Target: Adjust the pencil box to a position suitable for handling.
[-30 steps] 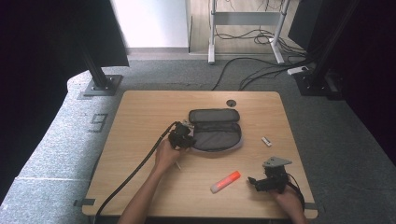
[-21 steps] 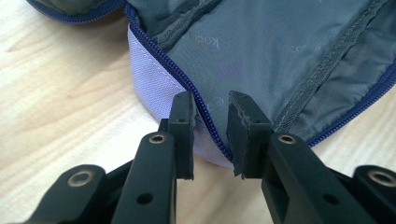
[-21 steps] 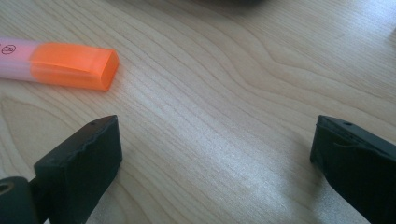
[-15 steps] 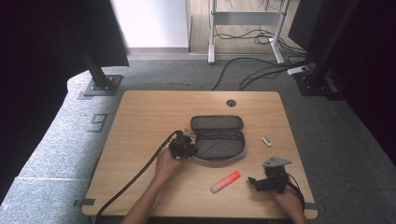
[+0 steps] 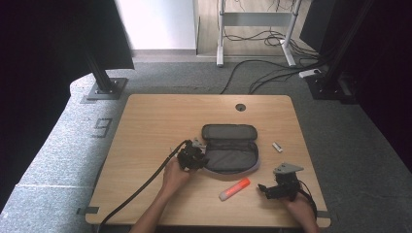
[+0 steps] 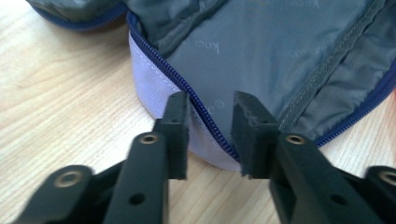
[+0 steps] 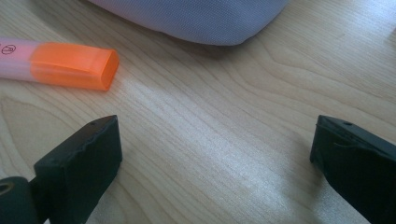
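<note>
One pencil case, one highlighter

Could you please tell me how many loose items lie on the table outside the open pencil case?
2: an orange highlighter in front of the pencil case, and a small white item to its right. Others may be hidden inside the case.

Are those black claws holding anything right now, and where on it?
No. The left gripper has just been opening, jaws astride the pencil case zipper edge, not pressing. The right gripper is open over bare table.

pencil case: grey, blue-zippered, unzipped, lying flat open mid-surface
lid: folded back on the far side
</note>
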A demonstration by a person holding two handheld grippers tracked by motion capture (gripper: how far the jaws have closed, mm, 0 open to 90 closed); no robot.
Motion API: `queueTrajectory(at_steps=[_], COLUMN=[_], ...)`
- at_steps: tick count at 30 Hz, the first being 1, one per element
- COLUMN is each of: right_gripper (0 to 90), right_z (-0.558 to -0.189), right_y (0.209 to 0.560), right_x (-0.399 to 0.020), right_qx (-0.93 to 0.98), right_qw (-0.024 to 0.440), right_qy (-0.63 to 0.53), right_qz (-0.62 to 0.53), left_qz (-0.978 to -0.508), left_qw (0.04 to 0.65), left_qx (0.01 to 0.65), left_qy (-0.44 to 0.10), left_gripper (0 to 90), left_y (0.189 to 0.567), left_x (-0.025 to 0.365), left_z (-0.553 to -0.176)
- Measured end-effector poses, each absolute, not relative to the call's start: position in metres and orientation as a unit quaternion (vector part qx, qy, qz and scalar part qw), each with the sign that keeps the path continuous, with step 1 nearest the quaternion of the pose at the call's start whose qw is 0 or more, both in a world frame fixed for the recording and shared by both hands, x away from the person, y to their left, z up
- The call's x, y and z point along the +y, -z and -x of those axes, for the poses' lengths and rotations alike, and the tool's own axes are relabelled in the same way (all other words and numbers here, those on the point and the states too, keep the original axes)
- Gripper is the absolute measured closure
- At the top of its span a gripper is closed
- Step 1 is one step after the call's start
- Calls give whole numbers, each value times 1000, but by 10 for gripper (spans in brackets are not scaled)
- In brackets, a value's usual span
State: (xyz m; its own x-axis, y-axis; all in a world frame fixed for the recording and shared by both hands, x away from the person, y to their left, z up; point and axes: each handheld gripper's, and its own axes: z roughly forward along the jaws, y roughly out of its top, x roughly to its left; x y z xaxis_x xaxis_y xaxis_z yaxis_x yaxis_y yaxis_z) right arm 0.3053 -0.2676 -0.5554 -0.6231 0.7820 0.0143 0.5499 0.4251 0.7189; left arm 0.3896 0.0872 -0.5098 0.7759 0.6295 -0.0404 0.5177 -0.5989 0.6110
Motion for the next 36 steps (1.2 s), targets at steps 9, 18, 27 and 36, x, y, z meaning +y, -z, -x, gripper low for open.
queueTrajectory(at_steps=[9, 18, 27, 36], right_gripper=[18, 18, 18, 18], right_z=[-305, -305, -305, -305], right_y=[555, 555, 555, 555], right_x=[-268, -268, -268, -268], right_qx=[828, 828, 828, 828], right_qw=[164, 164, 164, 164], right_qy=[-355, -355, -355, -355], right_qz=[-402, -402, -402, -402], left_qz=[-881, -871, -852, -851], left_qw=[343, 365, 392, 380], left_qx=[311, 314, 331, 342], left_qy=[-103, -99, -101, -122], left_gripper=[362, 191, 132, 18], left_y=[488, 474, 478, 490], left_x=[101, 130, 168, 192], left_z=[-379, -364, -351, -341])
